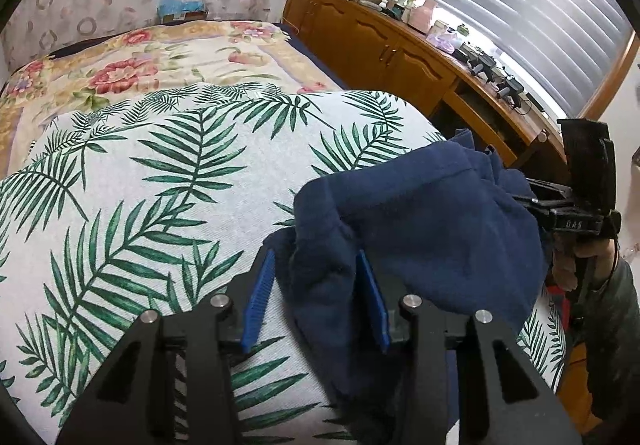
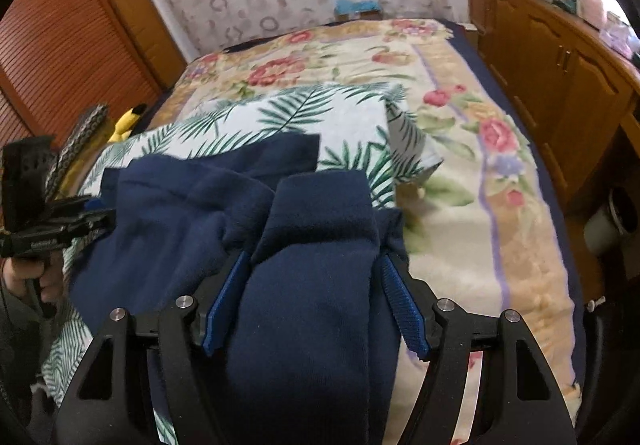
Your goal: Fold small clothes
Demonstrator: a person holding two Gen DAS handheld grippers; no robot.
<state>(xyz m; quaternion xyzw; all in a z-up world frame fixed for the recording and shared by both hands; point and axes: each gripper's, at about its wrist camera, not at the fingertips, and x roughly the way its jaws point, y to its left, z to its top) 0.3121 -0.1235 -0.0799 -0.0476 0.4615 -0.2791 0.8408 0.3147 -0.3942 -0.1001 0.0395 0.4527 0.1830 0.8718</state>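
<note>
Both grippers' blue fingers (image 1: 260,297) (image 2: 226,301) stand apart with the navy garment (image 2: 312,285) bunched between them.

Garment (image 2: 248,205) on leaf-print cloth (image 1: 160,173) atop bed blanket (image 2: 460,149); cabinets (image 2: 560,57) right of bed

Open palm-print cloth (image 1: 160,181) lies left of the navy garment (image 1: 420,225); floral blanket (image 2: 480,185) is open rightward. Wooden cabinets (image 2: 560,77) bound the bed's right side.
</note>
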